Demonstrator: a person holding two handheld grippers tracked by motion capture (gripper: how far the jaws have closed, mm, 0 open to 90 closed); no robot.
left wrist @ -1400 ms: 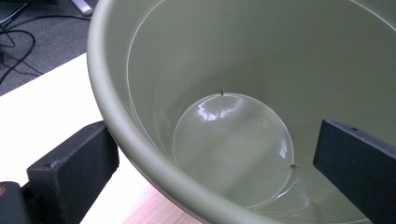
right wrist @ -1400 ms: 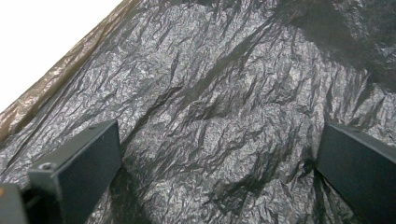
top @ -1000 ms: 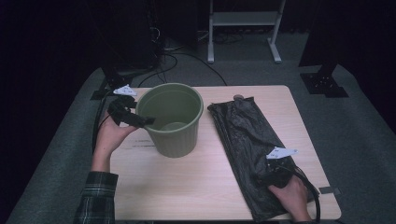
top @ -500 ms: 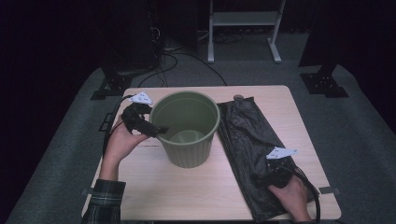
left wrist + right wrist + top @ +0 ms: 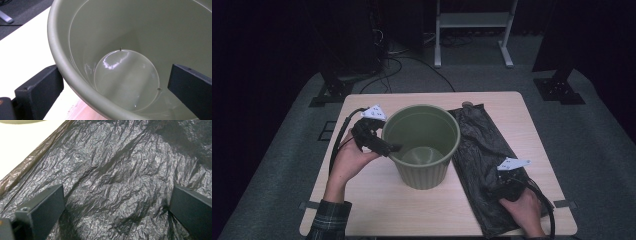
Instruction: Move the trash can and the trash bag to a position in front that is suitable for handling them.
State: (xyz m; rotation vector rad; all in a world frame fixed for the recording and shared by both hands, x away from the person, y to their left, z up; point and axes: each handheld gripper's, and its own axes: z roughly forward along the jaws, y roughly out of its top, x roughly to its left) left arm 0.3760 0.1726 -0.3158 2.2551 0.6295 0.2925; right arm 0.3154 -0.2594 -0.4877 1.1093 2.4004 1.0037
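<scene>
My left tongs (image 5: 384, 148) straddle the near-left rim of the green bin (image 5: 422, 145): one jaw sits outside the wall, the other inside. The jaws stand wide, though, with clear space on the inner side, so they are not pinching the rim. The bin stands upright in the middle of the worktop (image 5: 367, 205), its glossy round bottom bare. Just to its right lies the black bin bag (image 5: 479, 150), flat and crinkled, running from the far edge of the worktop to the near one, its left edge touching the bin. My right tongs (image 5: 504, 189) rest low over the near end of that bag, jaws spread wide, crumpled plastic between them, nothing gripped.
</scene>
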